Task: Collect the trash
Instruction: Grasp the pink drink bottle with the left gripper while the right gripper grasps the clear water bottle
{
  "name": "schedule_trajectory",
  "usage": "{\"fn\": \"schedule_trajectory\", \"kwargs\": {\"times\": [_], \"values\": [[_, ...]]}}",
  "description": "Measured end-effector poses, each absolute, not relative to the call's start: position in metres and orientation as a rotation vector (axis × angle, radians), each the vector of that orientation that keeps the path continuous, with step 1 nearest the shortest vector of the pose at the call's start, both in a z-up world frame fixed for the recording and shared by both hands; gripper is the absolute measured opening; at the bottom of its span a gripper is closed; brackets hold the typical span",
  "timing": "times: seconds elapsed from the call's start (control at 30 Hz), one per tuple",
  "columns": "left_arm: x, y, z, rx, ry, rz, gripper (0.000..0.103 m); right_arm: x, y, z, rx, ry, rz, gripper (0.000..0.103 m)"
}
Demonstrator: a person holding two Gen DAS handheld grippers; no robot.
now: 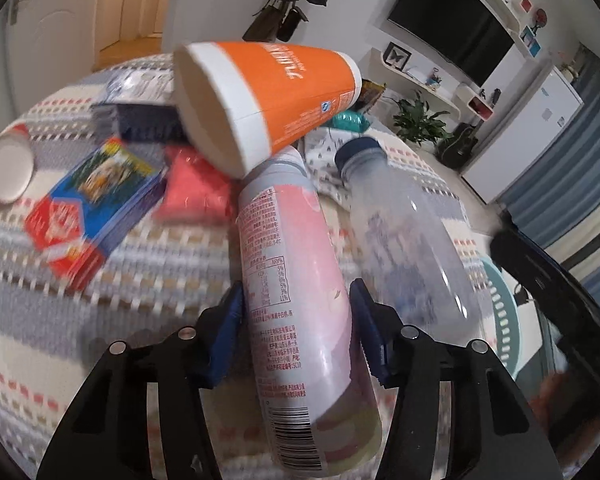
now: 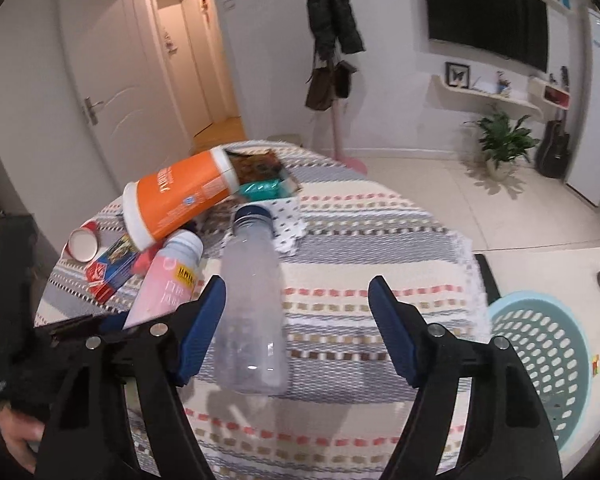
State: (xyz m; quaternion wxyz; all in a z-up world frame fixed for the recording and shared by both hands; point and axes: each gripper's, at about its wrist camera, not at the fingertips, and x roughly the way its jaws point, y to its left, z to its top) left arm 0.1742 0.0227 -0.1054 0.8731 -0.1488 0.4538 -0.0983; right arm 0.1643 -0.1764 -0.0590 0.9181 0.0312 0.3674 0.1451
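Two bottles matter at this moment: a pink bottle (image 1: 296, 300) and a clear plastic bottle (image 2: 252, 312), both over the striped tabletop (image 2: 380, 264) among other litter. By the look of it the pink bottle is an empty, thin-walled drink bottle, so probably light, fairly stiff along its barrel and a little slick on its printed sleeve; the mid-body, where the walls run straight, seems the sound place to take it. That is where the left gripper (image 1: 296, 320) has it: its blue jaws are closed onto the bottle's two sides, with the white cap end pointing away toward the far orange tub (image 1: 268, 96), which lies tilted across that cap. The clear plastic bottle, with a dark blue cap, also looks empty and light, likely to dent if squeezed hard, so its middle is the likely grip. The right gripper (image 2: 296, 320) has its jaws spread wide; the left jaw sits just beside or touching the bottle, the right jaw well apart, gripping nothing. A pale blue basket (image 2: 548, 364) stands on the floor at right.
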Motion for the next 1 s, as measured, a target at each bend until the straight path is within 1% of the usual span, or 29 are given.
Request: {"fn": "schedule_trajectory", "kwargs": {"times": [0.3,0.37,0.47,0.5,0.8,1.0], "values": [[0.132,0.034,-0.098,-0.306,0.912,-0.219,0.050,0.186,-0.138,-0.081,0.001,0.854,0.305,0.070],[0.126,0.033,-0.096,-0.306,0.904,-0.226,0.049,0.191,-0.134,-0.088,-0.002,0.882,0.299,0.068],[0.121,0.034,-0.095,-0.311,0.899,-0.234,0.049,0.196,-0.132,-0.099,0.010,0.924,0.320,0.052],[0.118,0.037,-0.096,-0.312,0.897,-0.236,0.049,0.196,-0.132,-0.102,0.015,0.934,0.331,0.045],[0.103,0.034,-0.086,-0.313,0.866,-0.292,0.047,0.167,-0.155,-0.102,0.067,0.919,0.353,0.044],[0.095,0.021,-0.084,-0.298,0.862,-0.313,0.047,0.143,-0.181,-0.092,0.121,0.889,0.335,0.044]]}}
